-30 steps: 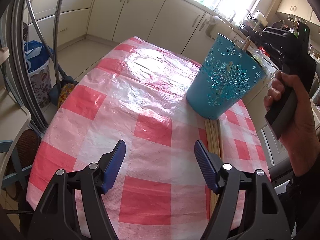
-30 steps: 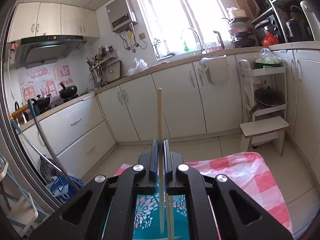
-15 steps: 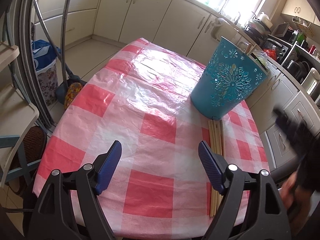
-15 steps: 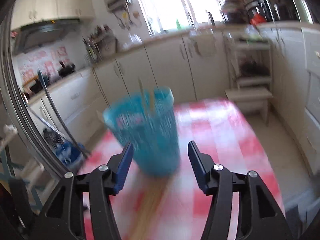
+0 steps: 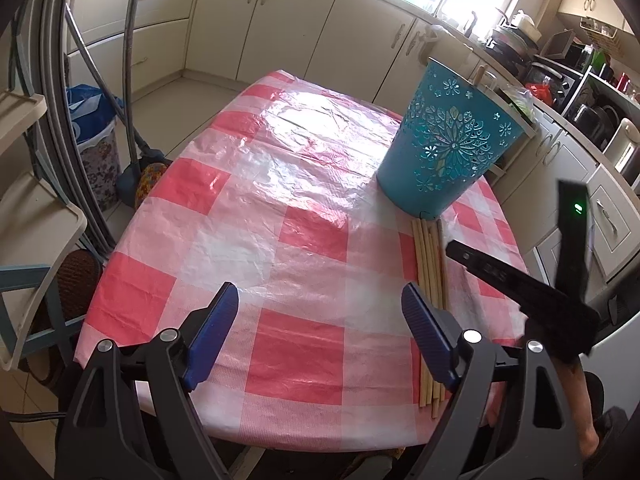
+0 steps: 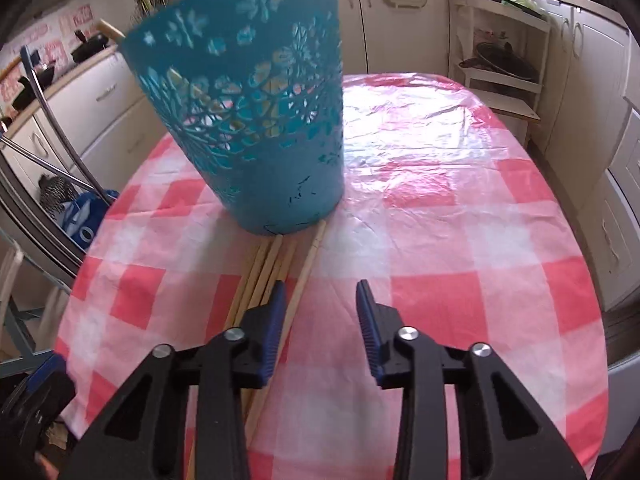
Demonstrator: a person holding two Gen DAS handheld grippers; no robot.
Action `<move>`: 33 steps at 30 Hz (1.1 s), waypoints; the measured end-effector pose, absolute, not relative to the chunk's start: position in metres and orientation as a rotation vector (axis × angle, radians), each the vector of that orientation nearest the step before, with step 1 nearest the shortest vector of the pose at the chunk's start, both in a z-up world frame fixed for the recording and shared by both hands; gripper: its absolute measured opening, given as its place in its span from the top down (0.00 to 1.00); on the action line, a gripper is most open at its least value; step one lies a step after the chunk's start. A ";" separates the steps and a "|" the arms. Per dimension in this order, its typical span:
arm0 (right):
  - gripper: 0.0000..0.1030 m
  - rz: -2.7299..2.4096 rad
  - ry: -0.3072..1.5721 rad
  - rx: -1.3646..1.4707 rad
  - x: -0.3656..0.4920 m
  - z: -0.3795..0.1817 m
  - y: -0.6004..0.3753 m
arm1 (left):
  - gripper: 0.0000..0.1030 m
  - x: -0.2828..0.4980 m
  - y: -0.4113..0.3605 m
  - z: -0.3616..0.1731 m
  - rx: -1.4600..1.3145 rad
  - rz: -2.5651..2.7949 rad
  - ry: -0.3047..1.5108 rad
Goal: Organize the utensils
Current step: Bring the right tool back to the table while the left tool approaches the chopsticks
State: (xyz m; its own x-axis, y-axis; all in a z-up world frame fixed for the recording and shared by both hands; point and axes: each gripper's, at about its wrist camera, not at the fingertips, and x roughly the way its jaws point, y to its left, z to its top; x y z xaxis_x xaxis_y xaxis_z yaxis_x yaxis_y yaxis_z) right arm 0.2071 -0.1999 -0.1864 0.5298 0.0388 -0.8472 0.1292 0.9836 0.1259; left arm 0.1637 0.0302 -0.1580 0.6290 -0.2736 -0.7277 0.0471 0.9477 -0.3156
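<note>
I'm seeing the left tool [image 5: 320,320] hanging over the near edge of the worktop with the red-and-white checked plastic cloth [image 5: 304,248]; its jaws are standing wide and opening further, nothing between them but bare cloth. The right tool [image 6: 320,312] is pointing steeply down at the same worktop, jaws narrower and closing, with only cloth in the gap. Its left blue pad [image 6: 274,328] is sitting over the right edge of the bundle of pale wooden chopsticks [image 6: 272,268]; can't tell whether it's touching them.

In the left wrist view the chopsticks [image 5: 430,264] are lying flat and side by side, running from the near edge of the worktop away to the foot of the teal plastic perforated utensil bucket with flower cut-outs [image 5: 444,148]. Far ends are touching or just short of its base. The bucket is standing upright toward the far right of the worktop, and a pale stick tip [image 5: 479,73] is poking above its rim.

Beyond the worktop: cream kitchen cabinets [image 5: 288,28].
</note>
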 end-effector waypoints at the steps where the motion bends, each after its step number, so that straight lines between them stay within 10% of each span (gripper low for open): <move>1: 0.71 -0.057 1.024 0.173 0.211 -0.190 -0.198 | 0.22 0.163 0.031 -0.159 -0.278 -0.186 0.877; 10: 0.87 -0.032 1.043 0.013 0.201 -0.187 -0.193 | 0.22 0.165 0.031 -0.164 -0.268 -0.179 0.898; 33: 0.88 0.029 1.045 0.134 0.149 -0.179 -0.228 | 0.20 0.200 -0.044 -0.169 -0.032 -0.231 0.958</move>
State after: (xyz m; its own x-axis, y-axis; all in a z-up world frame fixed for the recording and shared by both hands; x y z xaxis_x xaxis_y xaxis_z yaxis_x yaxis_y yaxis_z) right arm 0.1492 -0.2281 -0.1785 0.5024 0.0873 -0.8602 0.0401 0.9915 0.1240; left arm 0.2000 -0.0438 -0.1691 0.5529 -0.2096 -0.8065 0.1815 0.9749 -0.1290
